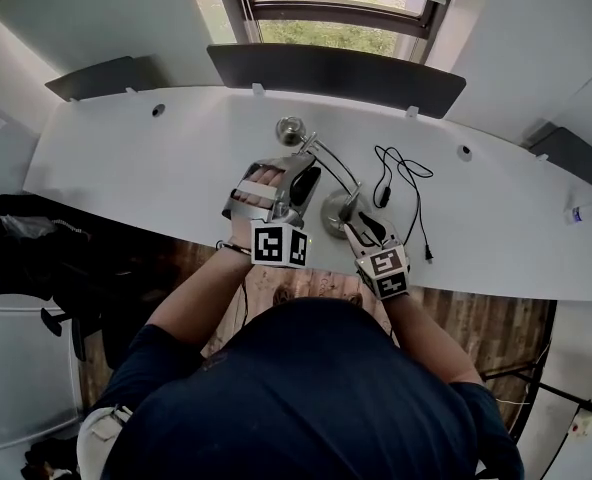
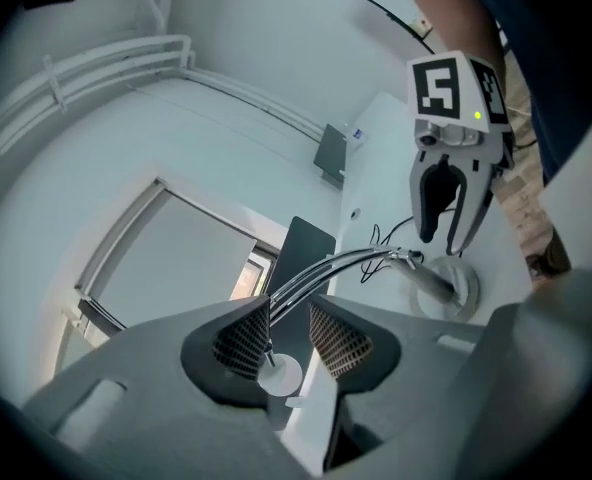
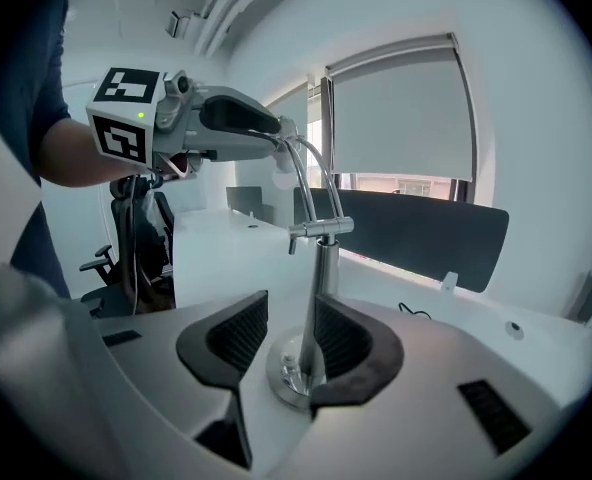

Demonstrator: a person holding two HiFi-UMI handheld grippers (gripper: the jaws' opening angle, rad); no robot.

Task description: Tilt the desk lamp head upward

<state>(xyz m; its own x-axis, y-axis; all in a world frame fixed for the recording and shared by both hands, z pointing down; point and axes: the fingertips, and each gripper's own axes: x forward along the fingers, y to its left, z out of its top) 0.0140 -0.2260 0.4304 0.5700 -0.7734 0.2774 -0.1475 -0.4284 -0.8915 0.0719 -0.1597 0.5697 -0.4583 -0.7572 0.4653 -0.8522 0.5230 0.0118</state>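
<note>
Head view: curved white desk (image 1: 126, 158) below window (image 1: 336, 34); left tongs (image 1: 303, 160), right tongs (image 1: 349, 210) spread astride desk lamp (image 1: 291, 129).

My bare left forearm (image 1: 191, 303) holds my left gripper (image 2: 288, 330) high, jaws wide apart; close beside it, my right gripper (image 3: 281, 336) sits lower, jaws also parted.

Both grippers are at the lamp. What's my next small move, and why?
Probably close the left gripper on the lamp arm: the arm runs between its pads, which stand apart and press nothing. The right gripper straddles the post above the base, so it seems placed to steady it.
</note>
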